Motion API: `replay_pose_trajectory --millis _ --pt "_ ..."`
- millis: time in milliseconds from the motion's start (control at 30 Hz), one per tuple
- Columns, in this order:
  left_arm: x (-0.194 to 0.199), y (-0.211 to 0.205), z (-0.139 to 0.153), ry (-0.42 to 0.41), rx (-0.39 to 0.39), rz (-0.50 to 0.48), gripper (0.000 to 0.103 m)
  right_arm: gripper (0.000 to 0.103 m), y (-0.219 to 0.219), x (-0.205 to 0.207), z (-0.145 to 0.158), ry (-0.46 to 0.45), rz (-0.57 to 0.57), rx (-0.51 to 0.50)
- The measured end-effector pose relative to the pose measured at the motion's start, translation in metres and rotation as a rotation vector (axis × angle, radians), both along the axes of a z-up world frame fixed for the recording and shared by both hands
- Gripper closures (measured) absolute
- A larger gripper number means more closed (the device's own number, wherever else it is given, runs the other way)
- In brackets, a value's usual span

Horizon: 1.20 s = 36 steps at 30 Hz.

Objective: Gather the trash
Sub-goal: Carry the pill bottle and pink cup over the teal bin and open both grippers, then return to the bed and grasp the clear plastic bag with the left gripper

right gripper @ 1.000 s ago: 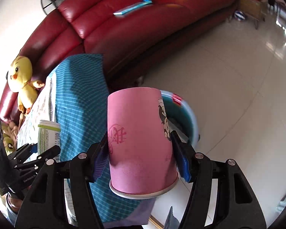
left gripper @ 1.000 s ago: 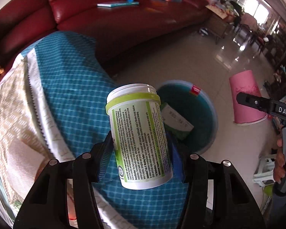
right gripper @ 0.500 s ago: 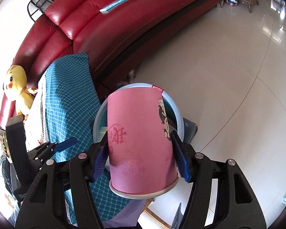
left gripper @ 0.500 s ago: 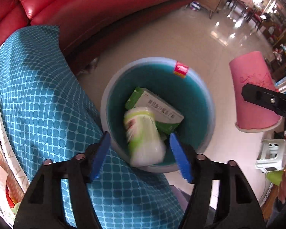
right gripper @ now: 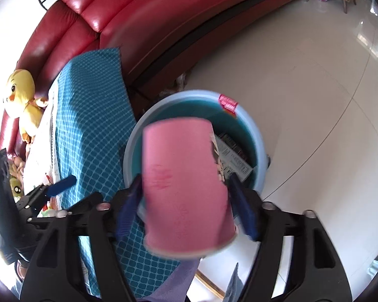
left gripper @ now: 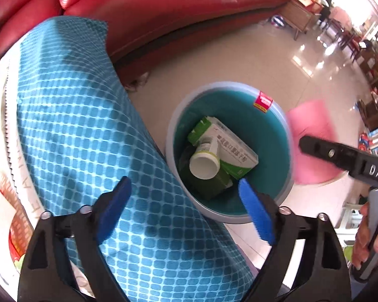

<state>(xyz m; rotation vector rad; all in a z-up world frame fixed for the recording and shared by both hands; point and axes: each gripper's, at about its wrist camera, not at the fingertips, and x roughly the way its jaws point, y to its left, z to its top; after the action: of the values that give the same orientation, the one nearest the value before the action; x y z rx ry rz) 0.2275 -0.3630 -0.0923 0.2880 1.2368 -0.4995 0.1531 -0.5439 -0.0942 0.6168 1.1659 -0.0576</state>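
A round teal trash bin [left gripper: 282,136] stands on the floor beside the table; it also shows in the right wrist view [right gripper: 258,136]. Inside lie a white-and-green jar [left gripper: 205,163] and a green-and-white box [left gripper: 235,148]. My left gripper [left gripper: 182,201] is open and empty above the bin's near rim. My right gripper [right gripper: 184,203] holds a pink paper cup [right gripper: 184,183] over the bin; the cup is blurred and its jaws look slightly parted. The cup also shows in the left wrist view [left gripper: 312,148], at the bin's right edge.
A teal checked cloth [left gripper: 75,130] covers the table left of the bin. A red leather sofa [left gripper: 163,7] runs behind. A yellow plush duck [right gripper: 21,95] sits at the far left. Glossy tiled floor [right gripper: 315,75] lies to the right.
My left gripper opened and the jar dropped into the bin, where it now lies. My right gripper moved the pink cup from beside the bin to over it.
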Motion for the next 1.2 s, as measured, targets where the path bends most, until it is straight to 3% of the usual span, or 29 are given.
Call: replay_pose_trajectory --millis 667,1200 --pt "-0.031 0.036 0.02 0.0 -0.03 0.018 0.01 0.02 0.023 -0.017 0.015 0.047 0.002 -0.083" --pt "-0.069 0.114 0.052 -0.035 -0.081 0.07 0.01 0.02 0.095 -0.033 0.042 0.016 0.095 -0.116"
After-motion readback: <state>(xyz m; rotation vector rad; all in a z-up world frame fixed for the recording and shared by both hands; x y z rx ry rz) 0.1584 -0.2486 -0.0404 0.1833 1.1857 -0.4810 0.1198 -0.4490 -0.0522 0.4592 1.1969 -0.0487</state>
